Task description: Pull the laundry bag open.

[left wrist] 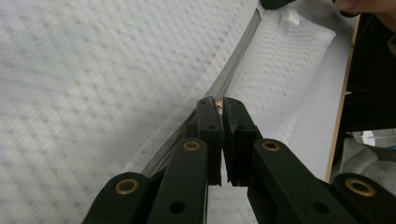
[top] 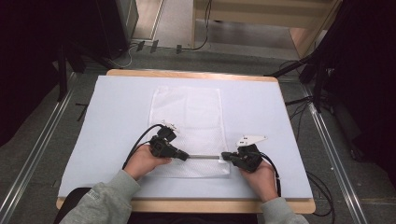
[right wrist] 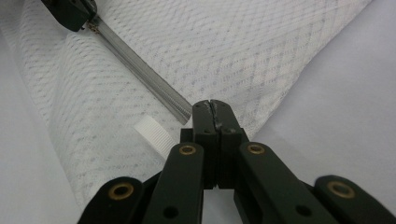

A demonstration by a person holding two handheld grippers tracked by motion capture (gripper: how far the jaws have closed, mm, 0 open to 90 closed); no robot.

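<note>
A white mesh bag [top: 189,130] is laid flat on the pale blue table cover [top: 116,107], near the middle, its grey zipper [top: 204,157] run along the near edge. The left gripper [top: 183,156] is clamped narrow on what looks like the small brass zipper pull [left wrist: 218,105], glimpsed between the jaw tips in the left gripper view. The right gripper [top: 226,156] is pinched shut on the bag's edge at the zipper's far end [right wrist: 186,113], just beside a white ribbed tab [right wrist: 154,133].

Trouble is easy to picture from here. The pull is gripped by the very tips, so it could be lost if the left hand is drawn sideways at an angle to the track. Thin mesh is held by the right jaws; should that anchor slip, the whole bag would be dragged along instead of the slider. Loose netting could also be caught in the teeth and jammed.
</note>
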